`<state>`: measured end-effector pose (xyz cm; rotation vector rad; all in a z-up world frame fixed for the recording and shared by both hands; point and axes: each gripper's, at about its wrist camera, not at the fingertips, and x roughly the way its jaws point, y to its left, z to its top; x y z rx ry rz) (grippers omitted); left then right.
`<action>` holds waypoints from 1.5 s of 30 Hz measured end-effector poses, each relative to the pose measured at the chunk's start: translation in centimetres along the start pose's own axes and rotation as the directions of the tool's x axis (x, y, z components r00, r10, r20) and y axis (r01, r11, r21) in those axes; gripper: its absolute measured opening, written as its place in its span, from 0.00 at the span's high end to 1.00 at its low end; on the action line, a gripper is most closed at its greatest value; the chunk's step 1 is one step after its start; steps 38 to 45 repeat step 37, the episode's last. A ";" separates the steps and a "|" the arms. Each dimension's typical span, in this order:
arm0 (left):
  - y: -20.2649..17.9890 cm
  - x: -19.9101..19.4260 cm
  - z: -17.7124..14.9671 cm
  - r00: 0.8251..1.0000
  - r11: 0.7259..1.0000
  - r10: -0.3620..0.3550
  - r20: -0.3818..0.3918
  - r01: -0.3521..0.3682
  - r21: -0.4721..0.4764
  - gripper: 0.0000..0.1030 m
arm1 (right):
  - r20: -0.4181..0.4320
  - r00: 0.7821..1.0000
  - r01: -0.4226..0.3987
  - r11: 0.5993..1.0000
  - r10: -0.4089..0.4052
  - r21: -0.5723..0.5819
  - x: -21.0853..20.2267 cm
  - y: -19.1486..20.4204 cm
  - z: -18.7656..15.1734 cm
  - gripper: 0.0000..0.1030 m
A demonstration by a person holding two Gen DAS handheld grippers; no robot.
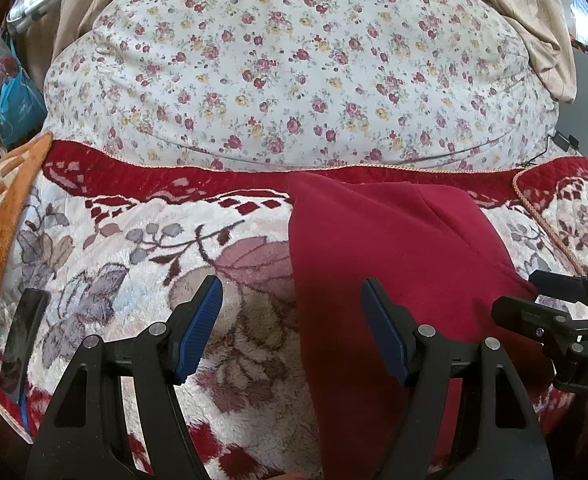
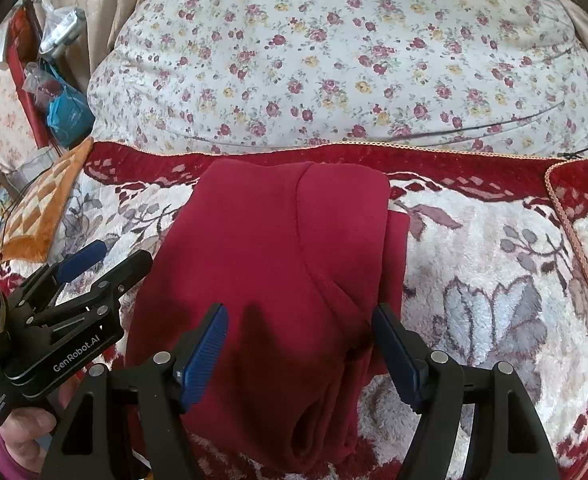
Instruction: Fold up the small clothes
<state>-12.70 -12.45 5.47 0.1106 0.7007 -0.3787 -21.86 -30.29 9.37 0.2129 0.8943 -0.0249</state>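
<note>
A dark red fleece garment [image 2: 278,264] lies folded into a long strip on the plush floral blanket [image 2: 493,264], running from the red border toward me. It also shows in the left wrist view [image 1: 393,248]. My left gripper [image 1: 292,304] is open and empty, hovering over the garment's left edge; it also shows in the right wrist view [image 2: 110,256]. My right gripper [image 2: 299,328] is open and empty, just above the garment's near half; it also shows at the right edge of the left wrist view [image 1: 533,292].
A large floral pillow [image 1: 294,72] lies behind the blanket's red border. An orange checkered mat [image 1: 2,216] sits at the left. Plastic bags [image 1: 14,92] and a beige curtain [image 1: 533,20] are at the back. A dark phone-like object [image 1: 22,336] lies near left.
</note>
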 end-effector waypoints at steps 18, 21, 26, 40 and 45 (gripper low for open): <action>0.0 0.0 0.0 1.000 1.000 0.002 0.002 -0.002 0.005 0.30 | -0.007 1.000 -0.005 1.000 0.005 -0.008 0.4 -0.2 0.1 0.28; -0.1 0.0 0.0 1.000 1.000 0.002 0.003 -0.002 0.006 0.30 | -0.007 1.000 -0.007 1.000 0.007 -0.007 0.4 -0.2 0.1 0.28; 0.0 0.1 -0.1 1.000 1.000 0.005 0.008 -0.005 0.010 0.30 | -0.014 1.000 -0.012 1.000 0.012 0.000 0.8 -0.5 0.2 0.28; 0.8 0.3 0.1 1.000 1.000 -0.006 -0.022 0.005 -0.013 0.30 | -0.004 1.000 -0.016 1.000 0.016 0.011 0.7 -0.9 0.3 0.28; 0.8 0.3 0.1 1.000 1.000 -0.006 -0.022 0.005 -0.013 0.30 | -0.004 1.000 -0.016 1.000 0.016 0.011 0.7 -0.9 0.3 0.28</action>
